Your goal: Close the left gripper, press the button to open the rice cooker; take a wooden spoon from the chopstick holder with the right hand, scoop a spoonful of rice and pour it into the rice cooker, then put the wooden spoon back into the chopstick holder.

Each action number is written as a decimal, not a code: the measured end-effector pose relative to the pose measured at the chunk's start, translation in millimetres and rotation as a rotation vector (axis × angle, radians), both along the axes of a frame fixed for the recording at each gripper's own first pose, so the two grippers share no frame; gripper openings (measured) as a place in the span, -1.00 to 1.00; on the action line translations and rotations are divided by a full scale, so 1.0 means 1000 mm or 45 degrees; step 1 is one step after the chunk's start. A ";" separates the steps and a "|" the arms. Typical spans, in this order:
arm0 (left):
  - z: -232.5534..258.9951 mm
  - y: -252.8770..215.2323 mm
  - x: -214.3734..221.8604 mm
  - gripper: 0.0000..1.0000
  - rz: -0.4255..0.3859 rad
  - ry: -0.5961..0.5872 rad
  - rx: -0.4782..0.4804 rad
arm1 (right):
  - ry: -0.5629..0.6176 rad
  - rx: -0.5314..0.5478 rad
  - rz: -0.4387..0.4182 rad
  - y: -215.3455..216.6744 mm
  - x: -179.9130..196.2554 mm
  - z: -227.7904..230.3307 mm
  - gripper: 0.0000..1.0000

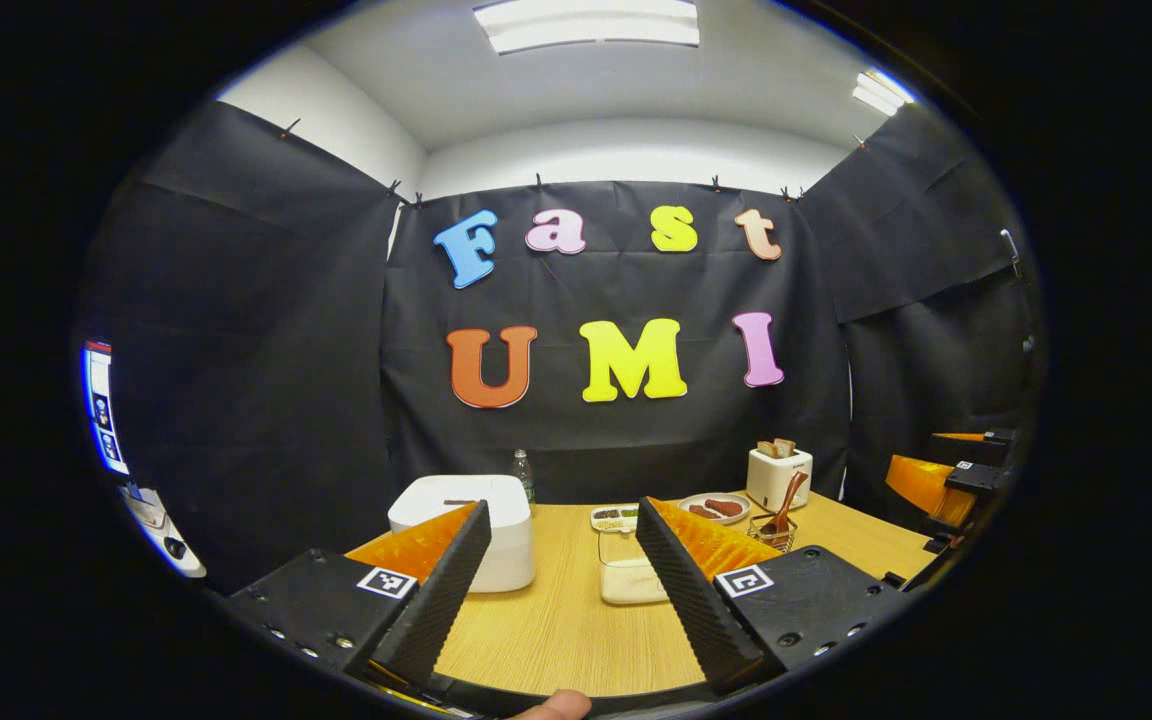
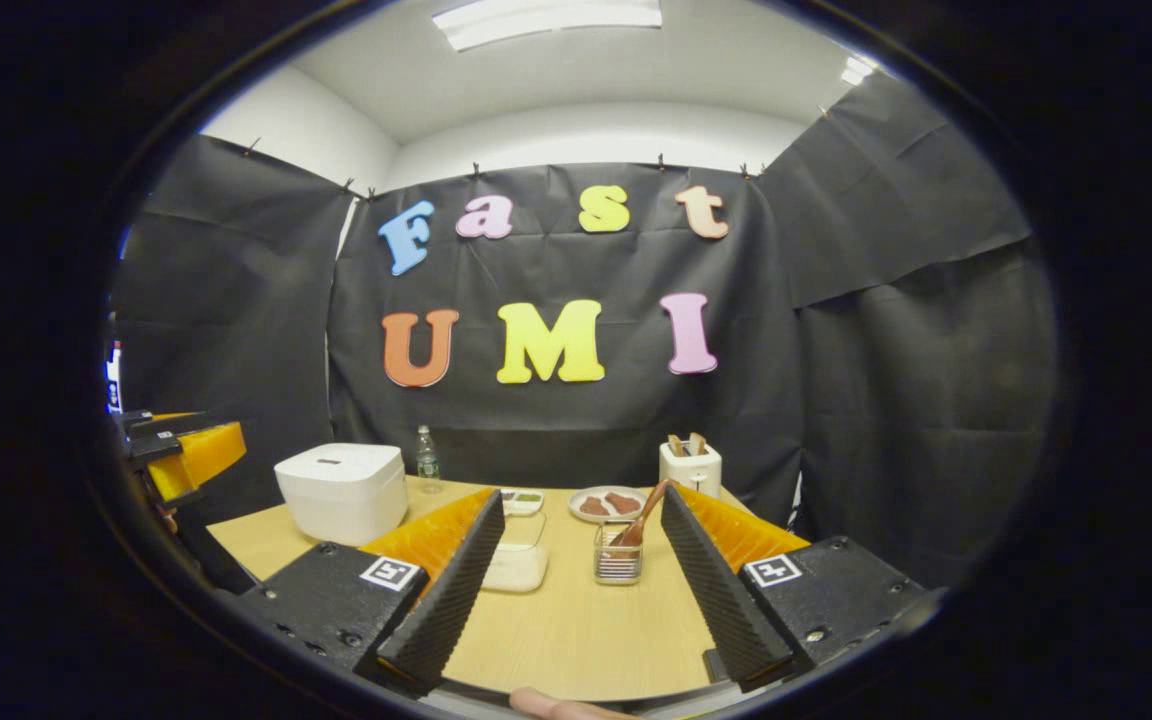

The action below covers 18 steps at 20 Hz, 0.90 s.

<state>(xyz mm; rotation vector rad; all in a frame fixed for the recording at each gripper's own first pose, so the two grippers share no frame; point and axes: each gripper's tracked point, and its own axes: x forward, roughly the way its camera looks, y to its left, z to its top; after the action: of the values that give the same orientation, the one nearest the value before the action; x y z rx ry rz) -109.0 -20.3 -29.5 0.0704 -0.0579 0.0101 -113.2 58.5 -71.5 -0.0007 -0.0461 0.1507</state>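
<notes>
Rice cooker lid shut, far left on desk; wooden spoon in chopstick holder. Left hand-held gripper, right hand-held gripper both wide open, empty.

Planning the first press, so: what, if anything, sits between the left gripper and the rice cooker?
Nothing visible does. In the left gripper view the left gripper, jaws open, looks over bare table straight to the rice cooker, lid down. The clear container stands to the cooker's right, off that line.
</notes>
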 end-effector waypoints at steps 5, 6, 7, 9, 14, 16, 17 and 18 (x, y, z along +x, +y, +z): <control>0.000 0.000 -0.001 0.87 -0.007 -0.019 -0.001 | 0.013 -0.006 0.001 0.001 0.002 -0.007 1.00; -0.001 0.001 -0.002 0.87 -0.006 -0.021 0.003 | 0.017 -0.006 0.004 0.003 0.002 -0.009 1.00; -0.001 0.002 -0.002 0.87 -0.004 -0.025 0.004 | 0.020 -0.009 0.006 0.004 0.003 -0.011 1.00; 0.001 0.002 -0.002 0.87 -0.002 -0.039 -0.001 | 0.022 -0.015 0.009 0.005 0.003 -0.013 1.00; -0.007 0.009 0.002 0.87 0.021 -0.038 0.010 | 0.034 -0.025 0.011 0.008 0.003 -0.020 0.97; -0.007 0.003 0.001 0.87 0.001 -0.037 0.001 | 0.030 -0.021 0.013 0.007 0.004 -0.019 0.97; -0.005 0.001 0.000 0.87 -0.009 -0.046 -0.005 | 0.030 -0.019 0.013 0.008 0.004 -0.019 0.97; -0.002 0.000 0.000 0.87 -0.014 -0.059 -0.010 | 0.030 -0.019 0.013 0.008 0.004 -0.020 0.97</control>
<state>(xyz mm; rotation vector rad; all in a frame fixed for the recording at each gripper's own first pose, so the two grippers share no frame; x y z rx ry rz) -108.9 -20.3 -31.1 0.0621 -0.1043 0.0010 -109.3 66.8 -91.1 -0.0138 -0.0213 0.1612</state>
